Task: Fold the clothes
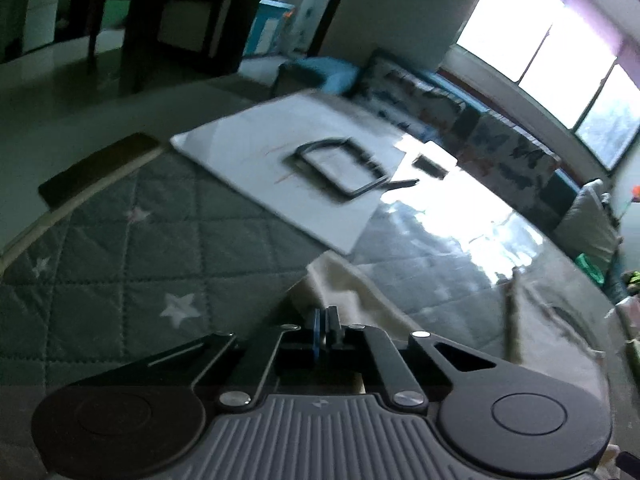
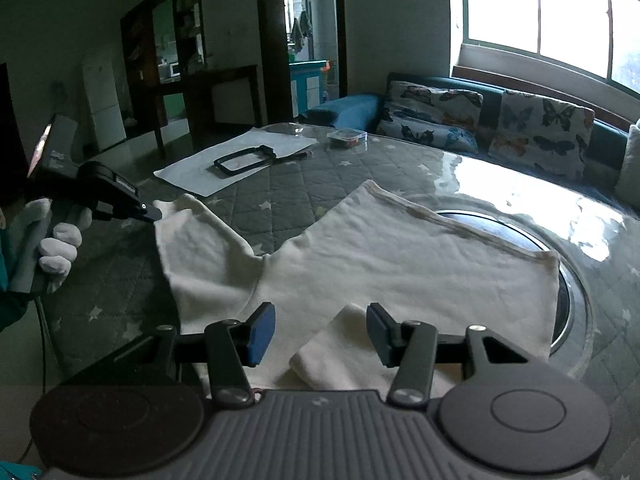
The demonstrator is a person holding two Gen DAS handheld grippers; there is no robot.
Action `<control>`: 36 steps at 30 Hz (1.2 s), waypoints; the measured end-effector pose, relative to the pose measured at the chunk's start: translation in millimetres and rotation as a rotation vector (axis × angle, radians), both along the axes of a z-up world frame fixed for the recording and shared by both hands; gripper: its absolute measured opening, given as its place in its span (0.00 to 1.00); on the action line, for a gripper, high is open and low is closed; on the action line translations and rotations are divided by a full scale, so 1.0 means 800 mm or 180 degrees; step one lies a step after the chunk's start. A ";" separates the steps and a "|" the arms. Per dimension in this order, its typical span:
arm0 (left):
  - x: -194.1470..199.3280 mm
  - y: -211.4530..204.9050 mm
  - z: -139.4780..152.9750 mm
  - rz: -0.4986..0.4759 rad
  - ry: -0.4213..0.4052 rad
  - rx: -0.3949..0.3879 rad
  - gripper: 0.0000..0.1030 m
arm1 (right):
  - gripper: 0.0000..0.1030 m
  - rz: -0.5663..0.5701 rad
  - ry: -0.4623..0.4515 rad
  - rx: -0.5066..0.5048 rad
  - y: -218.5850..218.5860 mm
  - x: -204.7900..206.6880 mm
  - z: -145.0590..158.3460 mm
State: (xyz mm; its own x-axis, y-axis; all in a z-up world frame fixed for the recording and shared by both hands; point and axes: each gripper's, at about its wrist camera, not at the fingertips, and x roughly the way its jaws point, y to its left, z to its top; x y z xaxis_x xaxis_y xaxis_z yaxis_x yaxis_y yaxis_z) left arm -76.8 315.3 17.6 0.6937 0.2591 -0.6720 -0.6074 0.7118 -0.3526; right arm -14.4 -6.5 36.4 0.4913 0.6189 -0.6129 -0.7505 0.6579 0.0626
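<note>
A white garment (image 2: 380, 248) lies spread on the grey quilted table cover, one sleeve reaching to the left. My left gripper (image 1: 326, 322) is shut on the end of that sleeve (image 1: 348, 280); in the right wrist view the left gripper (image 2: 154, 212) pinches the sleeve tip and lifts it a little. My right gripper (image 2: 320, 332) is open, its blue pads either side of the near folded sleeve (image 2: 332, 348), low over the cloth.
A white sheet (image 2: 240, 160) with a black frame-like object (image 2: 244, 162) lies at the table's far side. A small clear box (image 2: 347, 138) stands behind it. A round glass inset (image 2: 560, 276) lies under the garment's right. A sofa with butterfly cushions (image 2: 540, 132) lines the window.
</note>
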 end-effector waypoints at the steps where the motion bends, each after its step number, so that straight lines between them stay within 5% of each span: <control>1: -0.001 -0.003 0.003 -0.0026 -0.0052 -0.0003 0.02 | 0.50 -0.0005 0.0006 0.0014 -0.001 0.000 0.000; 13: 0.001 -0.097 0.032 -0.0792 -0.0442 0.0064 0.02 | 0.50 -0.0036 0.0199 0.0323 -0.004 0.013 0.014; 23: 0.004 -0.217 0.010 -0.1688 -0.0302 0.0724 0.02 | 0.49 0.0269 0.0447 0.0548 0.033 0.023 0.032; 36: 0.002 -0.262 -0.022 -0.2025 -0.0160 0.0885 0.03 | 0.46 0.0349 0.1183 0.0380 0.063 0.038 -0.024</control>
State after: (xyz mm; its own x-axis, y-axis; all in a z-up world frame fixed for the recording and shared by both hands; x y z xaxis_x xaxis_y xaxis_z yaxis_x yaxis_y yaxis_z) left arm -75.0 105.9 -0.3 0.7964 -0.0503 -0.6027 -0.0300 0.9920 -0.1225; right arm 16.0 43.6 17.5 0.1770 0.7329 -0.6569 -0.7278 0.5468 0.4140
